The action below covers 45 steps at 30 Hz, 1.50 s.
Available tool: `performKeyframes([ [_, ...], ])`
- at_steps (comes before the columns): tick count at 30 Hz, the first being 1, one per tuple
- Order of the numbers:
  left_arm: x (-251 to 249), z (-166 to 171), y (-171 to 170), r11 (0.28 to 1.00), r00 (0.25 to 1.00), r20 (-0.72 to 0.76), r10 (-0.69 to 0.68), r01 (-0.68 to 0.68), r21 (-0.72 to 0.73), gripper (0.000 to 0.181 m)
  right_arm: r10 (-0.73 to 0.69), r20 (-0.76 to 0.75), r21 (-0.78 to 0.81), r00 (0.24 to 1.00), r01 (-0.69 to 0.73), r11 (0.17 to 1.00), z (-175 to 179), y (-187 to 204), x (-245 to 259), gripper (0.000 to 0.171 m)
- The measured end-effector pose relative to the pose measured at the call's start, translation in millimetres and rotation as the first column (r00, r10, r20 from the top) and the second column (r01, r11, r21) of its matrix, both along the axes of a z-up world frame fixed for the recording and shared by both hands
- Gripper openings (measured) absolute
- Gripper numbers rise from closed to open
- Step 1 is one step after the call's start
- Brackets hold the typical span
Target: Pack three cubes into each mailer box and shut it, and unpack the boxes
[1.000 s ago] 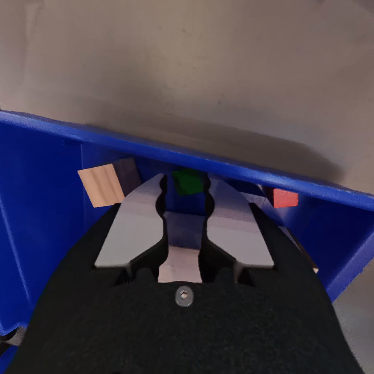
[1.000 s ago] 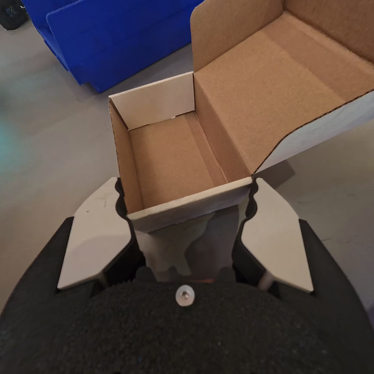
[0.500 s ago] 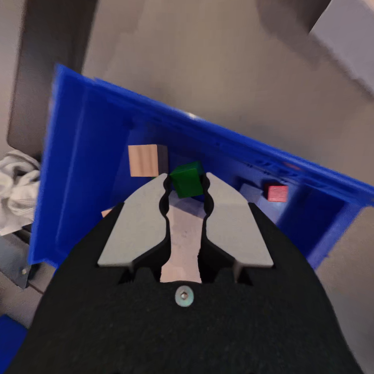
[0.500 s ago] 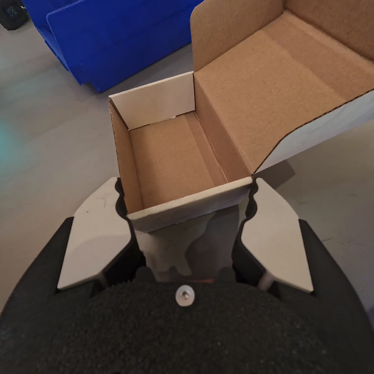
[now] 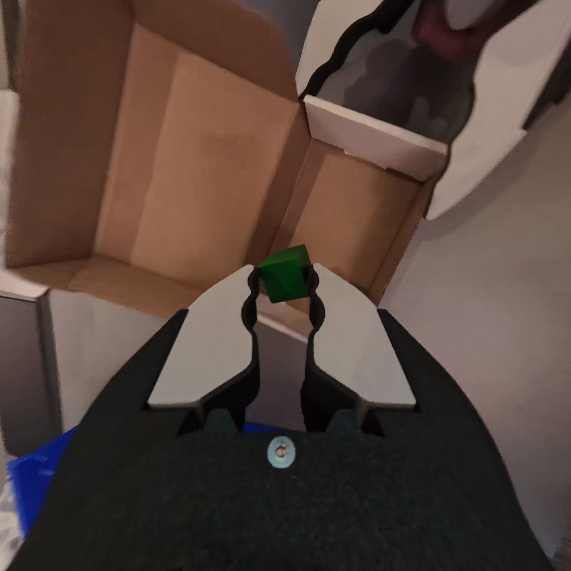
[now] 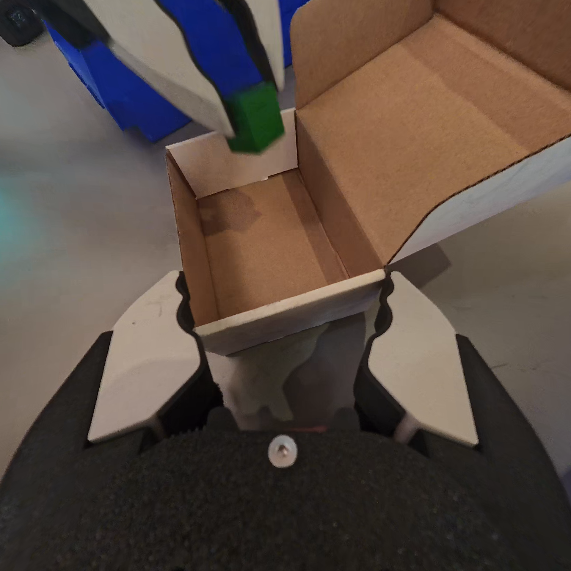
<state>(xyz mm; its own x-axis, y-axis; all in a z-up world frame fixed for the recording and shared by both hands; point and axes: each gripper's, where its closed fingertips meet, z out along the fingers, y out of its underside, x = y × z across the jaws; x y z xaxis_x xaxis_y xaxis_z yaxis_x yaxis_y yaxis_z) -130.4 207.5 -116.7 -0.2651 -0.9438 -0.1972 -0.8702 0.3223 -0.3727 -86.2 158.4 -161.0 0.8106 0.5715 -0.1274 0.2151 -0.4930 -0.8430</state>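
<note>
An open mailer box [image 6: 287, 321] stands on the grey floor with its lid [image 6: 417, 123] folded back to the right; its inside is bare. My right gripper [image 6: 284, 306] has a finger pressed against each side of the box's near end wall. My left gripper [image 5: 282, 273] is shut on a green cube [image 5: 285, 278] and holds it in the air over the box's far end. In the right wrist view the left gripper [image 6: 253, 120] and the cube [image 6: 259, 126] show above the far wall. In the left wrist view the box [image 5: 349, 210] lies ahead with the right gripper [image 5: 380, 123] at its far end.
A blue bin [image 6: 148, 102] stands on the floor just beyond the box; its edge shows below my left gripper [image 5: 34, 482]. A black object [image 6: 15, 27] lies at the far left. Grey floor surrounds the box. The tips of one gripper are about 9 cm away from the tips of the other.
My left gripper closed on the green cube in the blue bin, lifted it out and carried it over to the open box. The right gripper and the box have not moved.
</note>
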Motion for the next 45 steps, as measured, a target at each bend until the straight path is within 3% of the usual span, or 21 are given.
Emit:
performKeyframes([
  [5, 10.1, -42.4, -0.9, 0.994, 0.987, -0.123, 0.106, -0.103, 0.034, 0.029, -0.003, -0.002, 0.0, 1.0, 0.003, 1.0, -0.1, -0.4, 0.2, 0.116],
  [8, 7.8, -59.2, 7.5, 0.961, 0.948, -0.16, 0.275, -0.266, 0.071, 0.029, -0.001, -0.005, -0.006, 1.0, 0.001, 1.0, -0.4, -0.2, 0.1, 0.116],
  [13, 9.2, -63.1, 15.4, 0.87, 0.858, -0.144, 0.493, -0.489, 0.065, 0.029, -0.003, -0.008, -0.008, 1.0, 0.003, 1.0, -0.7, -0.2, -0.1, 0.116],
  [19, 16.3, -66.8, 14.1, 0.815, 0.806, -0.133, 0.576, -0.58, 0.012, 0.029, -0.007, -0.016, -0.014, 1.0, 0.007, 1.0, -0.9, -0.4, 0.4, 0.116],
  [22, 18.9, -41.4, 11.1, 0.82, 0.826, -0.013, 0.563, -0.561, -0.113, 0.035, -0.008, -0.011, -0.015, 1.0, 0.008, 1.0, -1.2, -0.1, 0.0, 0.116],
  [26, -22.7, 33.7, 30.0, 0.809, 0.779, 0.234, 0.581, -0.523, -0.268, 0.046, -0.01, -0.015, -0.022, 1.0, 0.01, 1.0, -1.8, -0.1, 0.1, 0.116],
  [28, -64.3, 65.7, 57.1, 0.819, 0.75, 0.33, 0.574, -0.518, -0.247, 0.056, -0.01, -0.017, -0.024, 1.0, 0.009, 1.0, -2.0, -0.1, 0.1, 0.116],
  [31, -122.8, 93.8, 102.6, 0.853, 0.738, 0.439, 0.513, -0.497, -0.16, 0.049, -0.009, -0.021, -0.03, 1.0, 0.008, 1.0, -2.4, -0.1, -0.1, 0.116],
  [37, -187.7, 37.4, 174.9, 0.903, 0.895, 0.141, 0.423, -0.429, 0.017, 0.057, -0.011, -0.019, -0.034, 1.0, 0.01, 0.999, -2.5, 0.3, -0.4, 0.116],
  [41, -193.6, -4.2, 203.3, 0.919, 0.918, -0.06, 0.392, -0.389, 0.057, 0.065, -0.006, -0.022, -0.035, 1.0, 0.006, 0.999, -2.5, 0.8, -1.3, 0.116],
  [45, -182.2, -29.3, 222.6, 0.927, 0.916, -0.148, 0.373, -0.372, 0.036, 0.065, -0.002, -0.023, -0.036, 1.0, 0.001, 0.999, -2.6, 1.8, -2.1, 0.116],
])
